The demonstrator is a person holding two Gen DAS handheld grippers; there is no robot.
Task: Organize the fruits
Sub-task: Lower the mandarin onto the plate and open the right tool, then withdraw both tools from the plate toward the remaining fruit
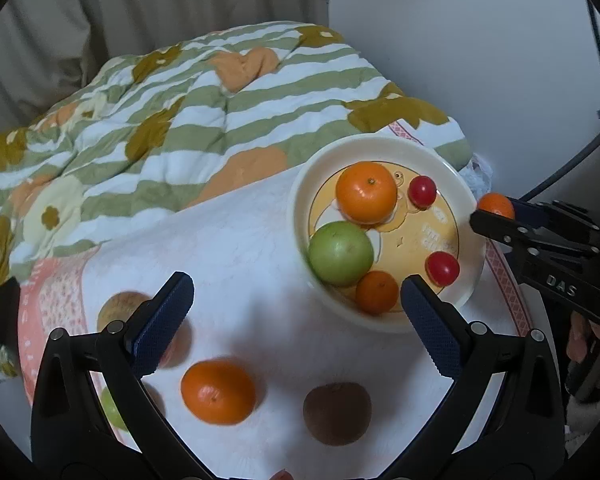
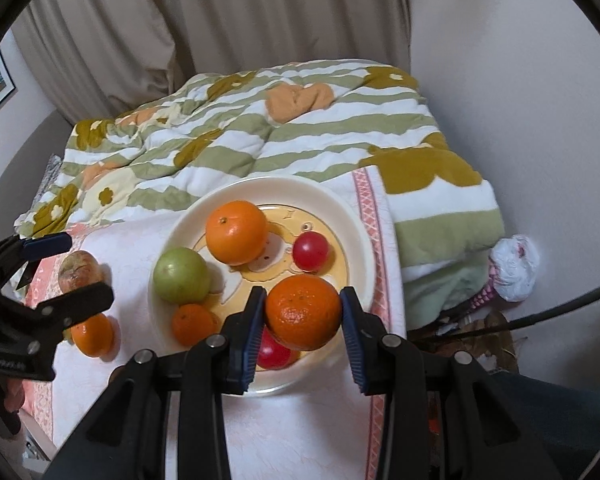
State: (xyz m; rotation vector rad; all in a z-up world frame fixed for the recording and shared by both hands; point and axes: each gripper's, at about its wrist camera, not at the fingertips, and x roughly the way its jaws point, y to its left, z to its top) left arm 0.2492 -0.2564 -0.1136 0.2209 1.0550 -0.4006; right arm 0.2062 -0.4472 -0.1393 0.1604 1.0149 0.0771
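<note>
A cream plate (image 1: pixel 384 148) (image 2: pixel 352 216) holds a big orange (image 1: pixel 366 192) (image 2: pixel 236 232), a green apple (image 1: pixel 340 254) (image 2: pixel 182 276), a small orange (image 1: pixel 376 292) (image 2: pixel 194 324) and two red tomatoes (image 1: pixel 422 191) (image 1: pixel 442 267). My right gripper (image 2: pixel 303 320) (image 1: pixel 496 216) is shut on a mandarin (image 2: pixel 303 312) (image 1: pixel 496 205), held above the plate's near right rim. My left gripper (image 1: pixel 296 316) is open and empty above the white cloth, over a loose orange (image 1: pixel 218 392) (image 2: pixel 92 334) and a brown fruit (image 1: pixel 336 412).
A brownish apple (image 1: pixel 118 310) (image 2: pixel 79 271) and a green fruit (image 1: pixel 110 408) lie left of the left fingers. The white cloth (image 1: pixel 240 240) covers a bed with a striped floral quilt (image 1: pixel 160 120) (image 2: pixel 260 132). A wall stands at the right, curtains behind.
</note>
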